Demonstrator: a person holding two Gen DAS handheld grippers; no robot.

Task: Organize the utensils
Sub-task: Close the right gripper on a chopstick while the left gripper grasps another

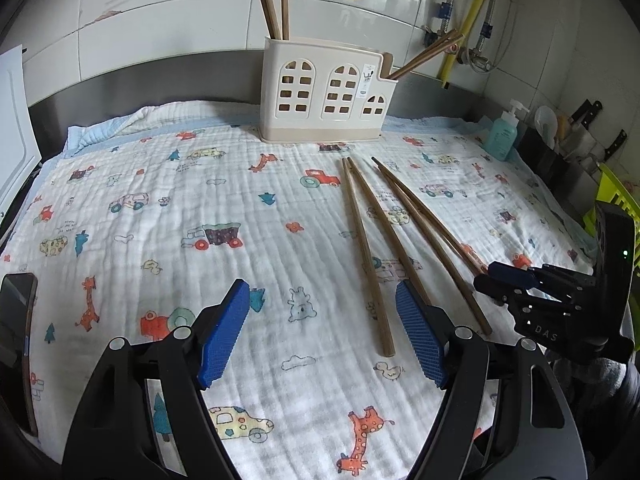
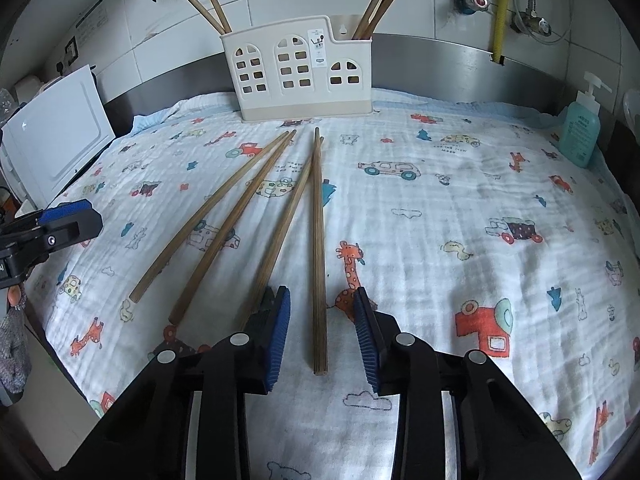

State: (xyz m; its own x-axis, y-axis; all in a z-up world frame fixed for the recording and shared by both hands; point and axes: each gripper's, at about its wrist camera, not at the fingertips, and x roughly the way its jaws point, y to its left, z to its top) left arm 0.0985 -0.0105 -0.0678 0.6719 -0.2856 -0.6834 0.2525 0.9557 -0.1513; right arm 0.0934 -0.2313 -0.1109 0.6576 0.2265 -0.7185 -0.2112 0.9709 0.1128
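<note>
Several brown wooden chopsticks (image 2: 224, 220) lie loose on the printed cloth (image 2: 440, 220), fanned toward a cream house-shaped utensil holder (image 2: 298, 76) at the back. The holder (image 1: 324, 92) has chopsticks standing in its left (image 1: 272, 4) and right (image 1: 428, 54) compartments. My right gripper (image 2: 322, 320) is open, its pads on either side of the near end of the rightmost chopstick (image 2: 319, 248), not touching it. My left gripper (image 1: 322, 320) is open and empty above the cloth, left of the chopsticks (image 1: 368, 256). The right gripper also shows in the left wrist view (image 1: 504, 280).
A teal soap bottle (image 2: 580, 128) stands at the cloth's right back. A white appliance (image 2: 56, 136) sits at the left. Knives (image 1: 588, 120) and a green rack (image 1: 616, 196) are at the far right. Pipes run along the tiled wall behind.
</note>
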